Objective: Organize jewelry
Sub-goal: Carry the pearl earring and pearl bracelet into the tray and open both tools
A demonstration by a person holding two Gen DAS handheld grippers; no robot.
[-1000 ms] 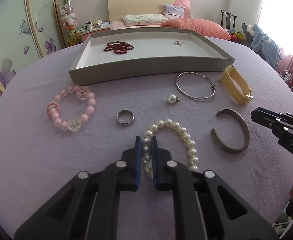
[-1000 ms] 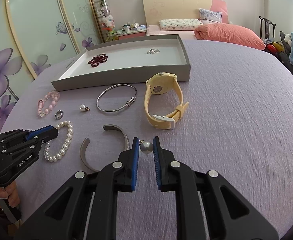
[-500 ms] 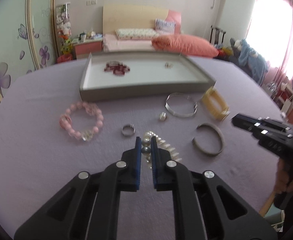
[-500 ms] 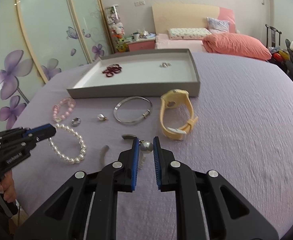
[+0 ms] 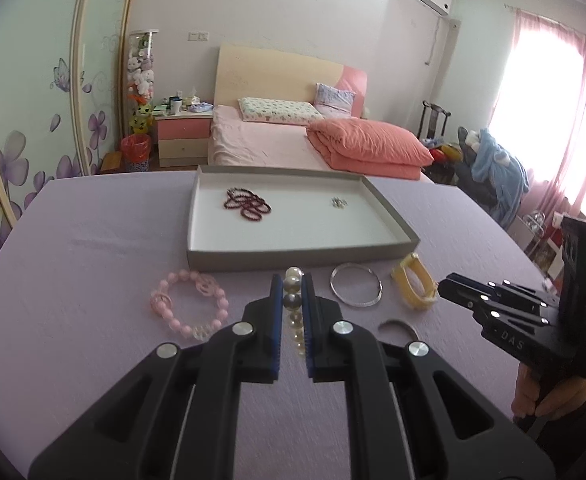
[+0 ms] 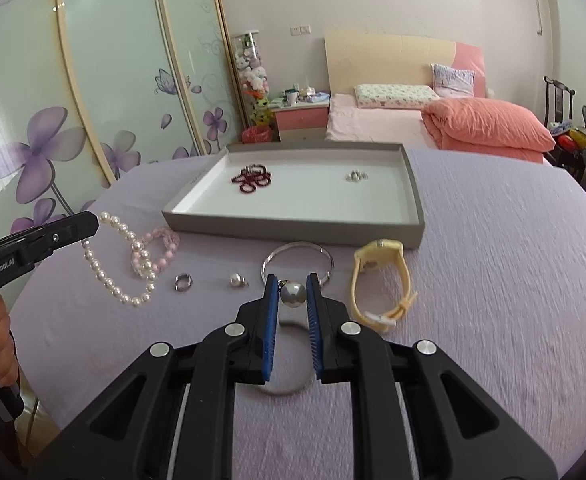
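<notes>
My left gripper (image 5: 292,285) is shut on a white pearl bracelet (image 5: 293,280), held above the purple cloth; in the right wrist view the bracelet (image 6: 109,264) hangs from it. My right gripper (image 6: 292,294) is shut on a pearl earring (image 6: 293,294), raised over the cloth. A grey tray (image 5: 293,254) at the back holds dark red bead bracelets (image 5: 248,203) and small silver earrings (image 5: 339,202).
On the cloth lie a pink bead bracelet (image 5: 191,306), a silver bangle (image 5: 356,290), a yellow watch (image 6: 381,280), a silver ring (image 6: 183,282), a loose pearl earring (image 6: 237,279) and a metal cuff (image 5: 399,326). A bed stands behind.
My left gripper has lifted the pearl bracelet off the cloth. My right gripper has risen with the pearl earring. Both views now look from higher up.
</notes>
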